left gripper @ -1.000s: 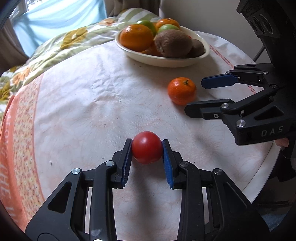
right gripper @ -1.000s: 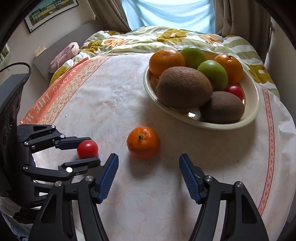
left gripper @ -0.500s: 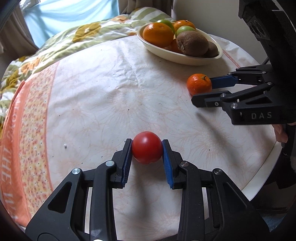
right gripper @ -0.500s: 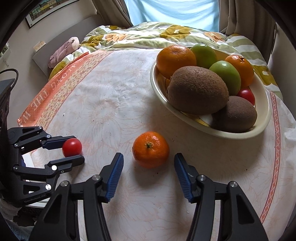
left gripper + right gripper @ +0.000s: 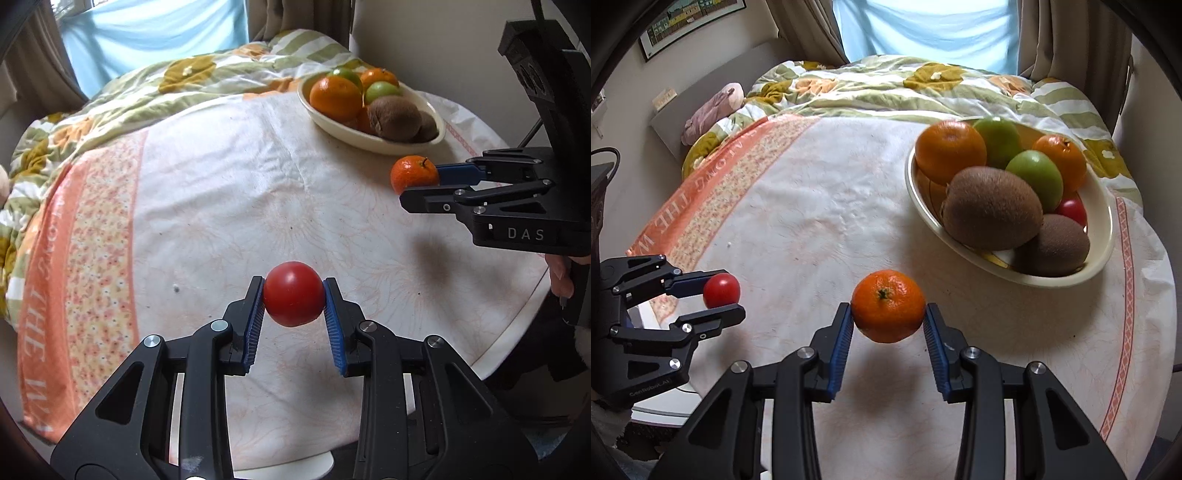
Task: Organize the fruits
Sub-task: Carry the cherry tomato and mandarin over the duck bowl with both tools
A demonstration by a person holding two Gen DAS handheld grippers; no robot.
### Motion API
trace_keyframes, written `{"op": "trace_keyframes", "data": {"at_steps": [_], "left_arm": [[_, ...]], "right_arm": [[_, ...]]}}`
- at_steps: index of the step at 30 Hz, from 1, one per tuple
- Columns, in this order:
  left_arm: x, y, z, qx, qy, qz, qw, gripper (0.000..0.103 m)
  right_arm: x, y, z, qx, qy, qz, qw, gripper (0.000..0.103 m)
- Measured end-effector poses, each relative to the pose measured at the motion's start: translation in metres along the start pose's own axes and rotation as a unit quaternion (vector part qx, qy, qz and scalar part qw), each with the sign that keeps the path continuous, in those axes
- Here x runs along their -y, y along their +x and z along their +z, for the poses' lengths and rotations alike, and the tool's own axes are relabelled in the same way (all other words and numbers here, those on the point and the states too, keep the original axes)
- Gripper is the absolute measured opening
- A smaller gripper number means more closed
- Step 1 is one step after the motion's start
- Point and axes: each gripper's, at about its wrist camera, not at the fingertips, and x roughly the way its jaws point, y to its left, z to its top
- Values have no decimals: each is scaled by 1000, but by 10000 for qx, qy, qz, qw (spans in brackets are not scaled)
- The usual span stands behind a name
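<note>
My left gripper [image 5: 293, 295] is shut on a red tomato [image 5: 293, 293] and holds it above the near part of the table; it also shows in the right wrist view [image 5: 721, 290]. My right gripper [image 5: 888, 315] is shut on an orange tangerine [image 5: 888, 310], lifted a little off the cloth; the tangerine shows in the left wrist view [image 5: 414, 173] too. A cream oval bowl [image 5: 1104, 258] at the far right holds oranges, green apples, kiwis and a tomato.
The round table [image 5: 229, 192] carries a white cloth with an orange flowered border [image 5: 92, 229]. A quilted bed [image 5: 905, 88] lies behind it, below a window. The table's edge [image 5: 517, 321] runs close on the right.
My right gripper moved forward and closed on the tangerine, then raised it. My left gripper drew back and up from the bowl with the tomato still in it.
</note>
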Motion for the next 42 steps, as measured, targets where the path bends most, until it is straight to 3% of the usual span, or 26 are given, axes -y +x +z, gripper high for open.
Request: {"op": "trace_keyframes", "data": {"at_steps": [11,21,33,42], "left_arm": [[-9,-69,19,481,121,-112,9987,35],[-1,-97,69,945,329,-232,9947,35],[37,-56,159,1064,369,-386,9929,35],[56,7,218,784,373,-450,9952,35]], "right_arm": [[-28,-66,7,471,451,-107,9978,36],[-20,-114,12,886,818,-244,9924,36],[57,-119,47,954,902,-366,9907,36],[121,-96,73,864,952,-303,9912,36]]}}
